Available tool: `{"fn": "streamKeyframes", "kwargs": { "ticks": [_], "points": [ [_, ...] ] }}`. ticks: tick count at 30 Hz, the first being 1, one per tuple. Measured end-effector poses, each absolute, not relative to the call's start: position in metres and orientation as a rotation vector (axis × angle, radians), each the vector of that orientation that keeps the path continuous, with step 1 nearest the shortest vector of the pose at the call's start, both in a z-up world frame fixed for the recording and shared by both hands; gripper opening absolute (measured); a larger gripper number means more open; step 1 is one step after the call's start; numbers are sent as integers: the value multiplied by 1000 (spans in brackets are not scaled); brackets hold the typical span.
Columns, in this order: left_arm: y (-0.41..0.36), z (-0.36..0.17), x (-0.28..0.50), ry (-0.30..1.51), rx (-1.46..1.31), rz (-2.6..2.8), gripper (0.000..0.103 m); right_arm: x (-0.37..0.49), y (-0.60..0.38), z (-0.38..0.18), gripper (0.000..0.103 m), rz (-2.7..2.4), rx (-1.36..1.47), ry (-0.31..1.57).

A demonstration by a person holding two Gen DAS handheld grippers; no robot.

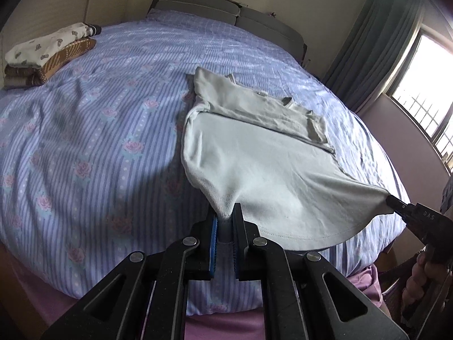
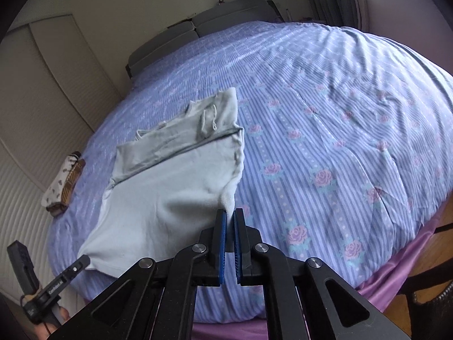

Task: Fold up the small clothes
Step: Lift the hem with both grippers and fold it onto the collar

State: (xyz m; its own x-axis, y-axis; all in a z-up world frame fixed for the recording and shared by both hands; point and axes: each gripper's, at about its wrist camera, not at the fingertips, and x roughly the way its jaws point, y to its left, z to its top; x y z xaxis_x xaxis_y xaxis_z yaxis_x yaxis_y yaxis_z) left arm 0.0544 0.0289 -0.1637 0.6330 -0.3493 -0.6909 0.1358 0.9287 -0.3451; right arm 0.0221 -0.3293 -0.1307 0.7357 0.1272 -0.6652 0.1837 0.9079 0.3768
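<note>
A pale grey-blue shirt lies on the bed, its sleeves folded in across the upper part. Its near hem is lifted off the sheet and stretched between both grippers. My left gripper is shut on the hem's left corner, with cloth pinched between the blue pads. My right gripper is shut on the hem's right corner. In the left wrist view the right gripper shows at the right edge, gripping the far corner. The right wrist view shows the left gripper at the lower left, on the other corner of the shirt.
The bed wears a blue striped sheet with pink roses. A stack of folded clothes sits at its far left by the wall. Grey cushions line the headboard. A window and curtain stand on the right. A hand holds the right gripper.
</note>
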Motion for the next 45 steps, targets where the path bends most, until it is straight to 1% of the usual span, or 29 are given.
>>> {"fn": "streamKeyframes", "kwargs": {
  "ticks": [8,16,21,29,35,38,40,43,45],
  "points": [
    [32,-117,102,717,-302,-278,10,54,-337,-98,6,-11,445,649],
    [27,-100,186,634,-328,-256,10,127,-345,-87,6,-12,432,572],
    [22,-108,235,641,-338,-239,11,180,-353,-91,6,-29,438,559],
    [20,-145,307,724,-357,-202,11,251,-354,-121,6,-59,416,612],
    [14,-180,340,800,-303,-167,11,286,-360,-155,6,-81,442,691],
    [12,-188,348,807,-282,-159,11,298,-360,-166,6,-88,435,715],
    [11,-188,352,802,-262,-152,14,304,-360,-170,6,-87,428,730],
    [10,-184,356,808,-237,-155,14,313,-359,-174,7,-78,419,756],
    [9,-180,351,798,-212,-157,21,312,-357,-171,9,-76,407,755]
  ]
}}
